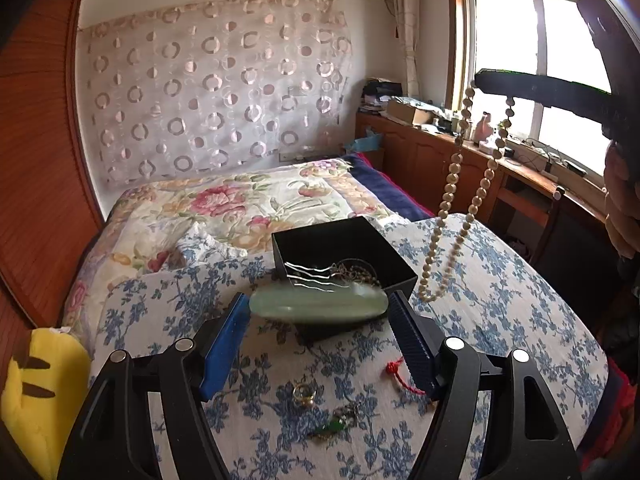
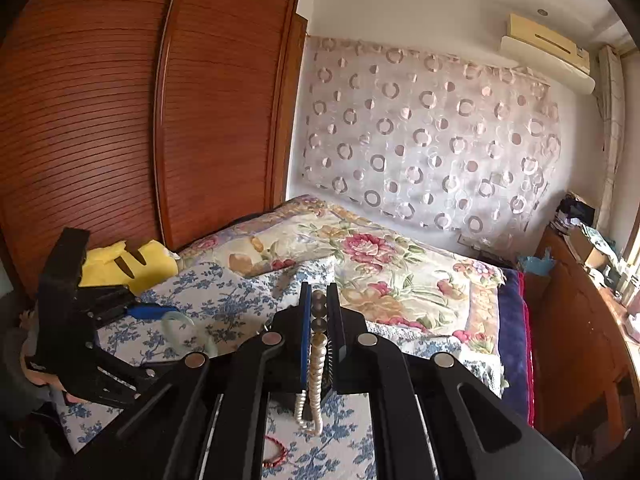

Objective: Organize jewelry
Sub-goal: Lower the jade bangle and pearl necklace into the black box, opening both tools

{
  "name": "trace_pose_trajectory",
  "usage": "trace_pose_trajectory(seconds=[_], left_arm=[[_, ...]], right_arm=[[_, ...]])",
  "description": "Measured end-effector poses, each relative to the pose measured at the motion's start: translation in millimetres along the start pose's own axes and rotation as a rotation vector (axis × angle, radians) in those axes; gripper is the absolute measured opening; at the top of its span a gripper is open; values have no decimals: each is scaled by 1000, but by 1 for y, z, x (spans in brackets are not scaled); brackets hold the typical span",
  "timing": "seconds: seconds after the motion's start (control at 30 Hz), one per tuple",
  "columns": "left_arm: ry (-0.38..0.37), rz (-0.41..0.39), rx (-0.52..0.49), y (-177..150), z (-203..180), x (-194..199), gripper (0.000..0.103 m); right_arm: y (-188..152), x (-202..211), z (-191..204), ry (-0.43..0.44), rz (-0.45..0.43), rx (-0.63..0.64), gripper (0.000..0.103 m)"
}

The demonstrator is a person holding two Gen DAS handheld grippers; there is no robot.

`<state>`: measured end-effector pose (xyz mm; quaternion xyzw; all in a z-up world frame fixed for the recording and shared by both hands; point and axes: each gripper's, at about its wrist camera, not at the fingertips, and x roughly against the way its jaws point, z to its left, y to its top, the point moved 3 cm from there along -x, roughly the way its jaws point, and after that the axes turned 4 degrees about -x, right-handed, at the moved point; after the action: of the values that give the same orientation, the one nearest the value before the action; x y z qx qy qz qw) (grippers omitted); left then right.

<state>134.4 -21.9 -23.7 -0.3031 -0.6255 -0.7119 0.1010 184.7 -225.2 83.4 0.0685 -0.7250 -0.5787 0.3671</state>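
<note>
1. The left gripper (image 1: 320,312) has its blue-padded fingers (image 1: 224,344) spread wide, and a pale green bangle (image 1: 318,306) sits clamped flat between the pads, touching both.
2. The right gripper (image 2: 319,312) has its fingers pressed almost together, pinching a cream bead necklace (image 2: 316,364); in the left wrist view the strand (image 1: 452,184) hangs from it as a long loop, its lowest beads just above the cloth.
3. Just past the bangle stands an open black box (image 1: 344,248) holding a tangle of chains; the hanging necklace is beside the box's right wall, outside it.
4. Under the left gripper, on the blue-flowered cloth (image 1: 520,300), lie a red knotted cord (image 1: 400,376), a gold ring (image 1: 304,394) and a green pendant on a chain (image 1: 334,426), near one another but apart.
5. A red bead bracelet (image 2: 276,456) lies on the cloth below the right gripper.
6. The cloth covers part of a bed with a rose-patterned quilt (image 2: 380,256); a yellow plush toy (image 1: 40,396) sits at the bed's edge beside a slatted wooden wardrobe (image 2: 120,120).
7. A person's hand (image 1: 620,208) grips the right tool's handle near the window (image 1: 528,48).
</note>
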Motion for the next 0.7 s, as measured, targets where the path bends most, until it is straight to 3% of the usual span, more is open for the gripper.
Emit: trace_pose_trajectory(seconds=[0.13, 0.53, 0.7], left_arm=[[-46, 2, 22, 8, 1, -11, 67], [-62, 35, 20, 34, 6, -61, 67], [-70, 64, 21, 36, 8, -81, 67]], right_arm=[[12, -7, -3, 14, -17, 0, 8], [39, -30, -18, 56, -38, 0, 8], [28, -54, -26, 80, 5, -11, 8]])
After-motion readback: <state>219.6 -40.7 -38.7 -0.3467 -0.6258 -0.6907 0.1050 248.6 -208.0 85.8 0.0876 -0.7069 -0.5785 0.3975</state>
